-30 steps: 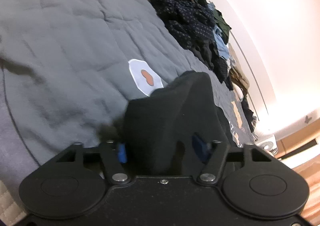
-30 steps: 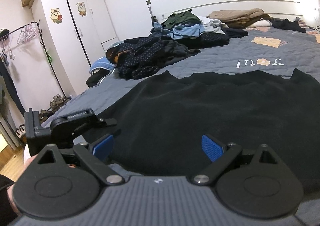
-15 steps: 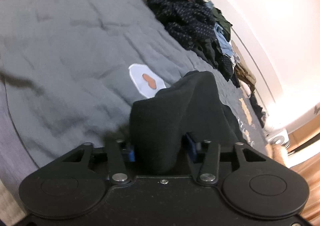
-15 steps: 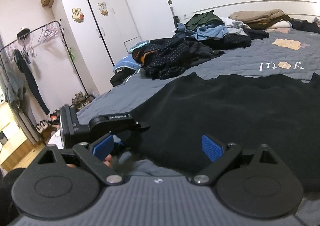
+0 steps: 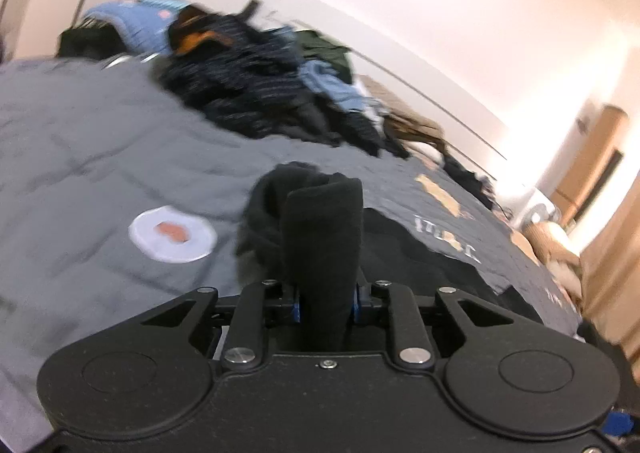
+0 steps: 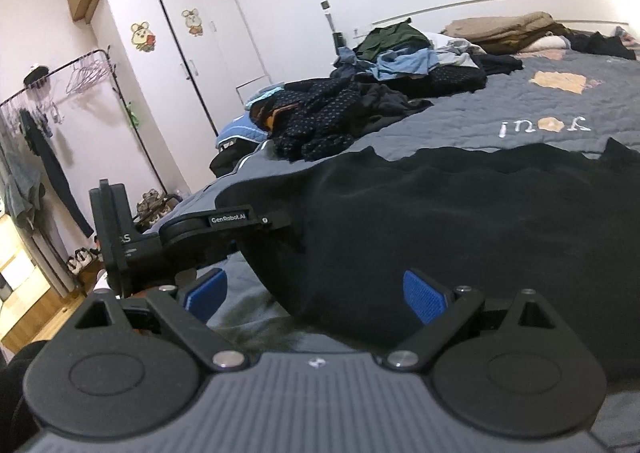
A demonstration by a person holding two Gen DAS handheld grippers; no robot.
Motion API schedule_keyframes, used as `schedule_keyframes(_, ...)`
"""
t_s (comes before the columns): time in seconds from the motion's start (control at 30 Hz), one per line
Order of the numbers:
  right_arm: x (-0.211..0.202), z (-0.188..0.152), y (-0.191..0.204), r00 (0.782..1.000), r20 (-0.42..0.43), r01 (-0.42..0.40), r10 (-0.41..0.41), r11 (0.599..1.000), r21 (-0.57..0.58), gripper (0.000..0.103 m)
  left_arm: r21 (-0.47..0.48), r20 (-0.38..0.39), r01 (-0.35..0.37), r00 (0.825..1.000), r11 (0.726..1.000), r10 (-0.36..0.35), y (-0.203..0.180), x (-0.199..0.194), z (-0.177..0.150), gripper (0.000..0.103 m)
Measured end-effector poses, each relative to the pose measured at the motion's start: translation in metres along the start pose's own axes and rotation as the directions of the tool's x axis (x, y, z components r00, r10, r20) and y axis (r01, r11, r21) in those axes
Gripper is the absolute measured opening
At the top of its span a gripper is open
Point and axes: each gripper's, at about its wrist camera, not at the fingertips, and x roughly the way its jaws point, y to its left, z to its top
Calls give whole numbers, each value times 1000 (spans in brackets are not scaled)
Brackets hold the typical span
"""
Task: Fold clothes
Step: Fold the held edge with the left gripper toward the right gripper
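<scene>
A black garment (image 6: pixel 460 221) lies spread flat on the grey quilt (image 6: pixel 460 125). My left gripper (image 5: pixel 325 299) is shut on a bunched fold of the black garment (image 5: pixel 320 221), which stands up between its blue pads. From the right wrist view the left gripper (image 6: pixel 280 227) bites the garment's left edge. My right gripper (image 6: pixel 316 293) is open just above the garment's near edge, with cloth lying between its blue pads (image 6: pixel 424 295) but not pinched.
A heap of dark dotted, blue and green clothes (image 6: pixel 360 109) lies along the far side of the bed, with folded tan items (image 6: pixel 504 27) by the headboard. A white wardrobe (image 6: pixel 180 65) and a clothes rack (image 6: pixel 60 101) stand to the left. A white patch (image 5: pixel 172 235) marks the quilt.
My left gripper has closed on the black cloth and lifted it, its view tilting up toward the clothes heap. The right gripper stayed open and shifted slightly along the near edge.
</scene>
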Motion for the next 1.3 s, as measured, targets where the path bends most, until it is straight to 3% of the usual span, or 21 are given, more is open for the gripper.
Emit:
schedule_keyframes(0.17, -16, 0, -15, 999, 24, 21, -22, 999, 37, 95, 180, 5, 66, 998, 981, -68, -42, 4, -5, 20)
schedule_keyframes(0.33, -34, -1, -31, 997, 53, 47, -51, 996, 71, 95, 354, -3, 127, 991, 927, -135, -85, 8, -10, 19)
schedule_keyframes(0.43, -48, -1, -40, 995, 73, 64, -70, 994, 86, 95, 475, -42, 190, 980, 859, -194, -117, 12, -24, 19)
schedule_keyframes(0.6, -69, -1, -61, 989, 105, 86, -101, 987, 135, 95, 662, -169, 277, 960, 697, -221, -164, 30, -63, 19)
schedule_keyframes(0.73, -80, -3, -78, 984, 110, 119, -140, 977, 179, 95, 704, -242, 298, 954, 644, -177, -174, 51, -95, 20)
schedule_keyframes(0.83, -82, -6, -89, 981, 102, 145, -168, 968, 203, 95, 742, -247, 284, 958, 607, -147, -180, 59, -113, 24)
schedule_keyframes(0.9, -82, -8, -94, 979, 94, 157, -180, 965, 210, 95, 746, -237, 272, 961, 608, -140, -181, 59, -116, 31)
schedule_keyframes(0.97, -81, -10, -99, 978, 85, 167, -190, 961, 220, 95, 735, -251, 290, 956, 613, -151, -182, 58, -112, 43)
schedule_keyframes(1.07, -81, -12, -106, 980, 72, 164, -188, 954, 250, 95, 727, -264, 314, 949, 611, -173, -180, 41, -104, 54)
schedule_keyframes(1.27, -80, -12, -119, 982, 83, 131, -168, 931, 342, 95, 781, -286, 352, 936, 516, -205, -174, 2, -92, 65)
schedule_keyframes(1.3, -80, -12, -121, 982, 82, 129, -168, 926, 355, 95, 783, -284, 353, 935, 513, -211, -172, -2, -89, 65)
